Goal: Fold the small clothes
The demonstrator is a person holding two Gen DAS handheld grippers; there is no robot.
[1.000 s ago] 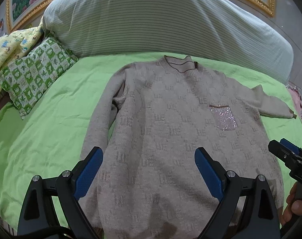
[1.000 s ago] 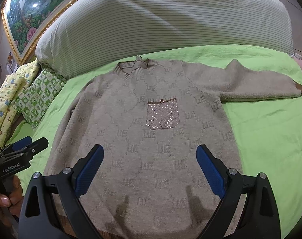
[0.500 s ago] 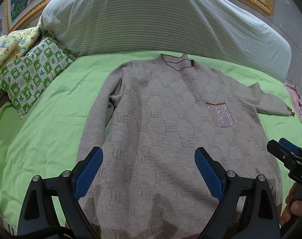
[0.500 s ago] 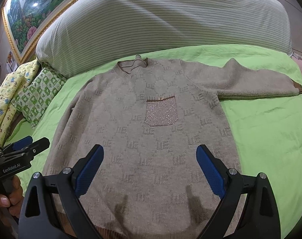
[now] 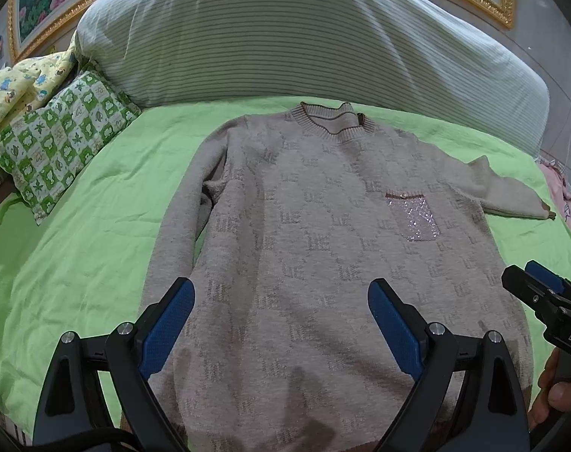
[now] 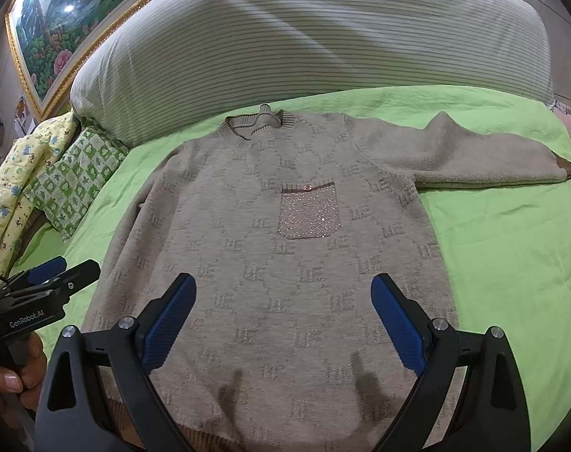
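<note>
I see the beige sweater (image 5: 323, 248) lying flat and face up on the bed's green sheet (image 5: 78, 263), collar (image 5: 330, 120) toward the big striped pillow (image 5: 285, 37). Its sparkly chest pocket (image 6: 308, 211) sits right of centre in my left view. One sleeve (image 6: 473, 158) stretches sideways to the right, its brown cuff (image 6: 568, 170) on the sheet; the other sleeve (image 5: 183, 218) runs down along the body.

My left tongs (image 5: 279, 324) hang above the lower body of the sweater, spread wide and holding nothing. My right tongs (image 6: 283, 320) hover likewise over the hem area, released and empty. Each view catches the other tool at its edge, with a hand (image 6: 10, 376) wrapped round the handle.

A green checked cushion (image 5: 59, 143) and a yellow printed quilt (image 5: 10, 90) lie at the left, beside the pillow. A gilt-framed flower painting (image 6: 59, 26) hangs behind.
</note>
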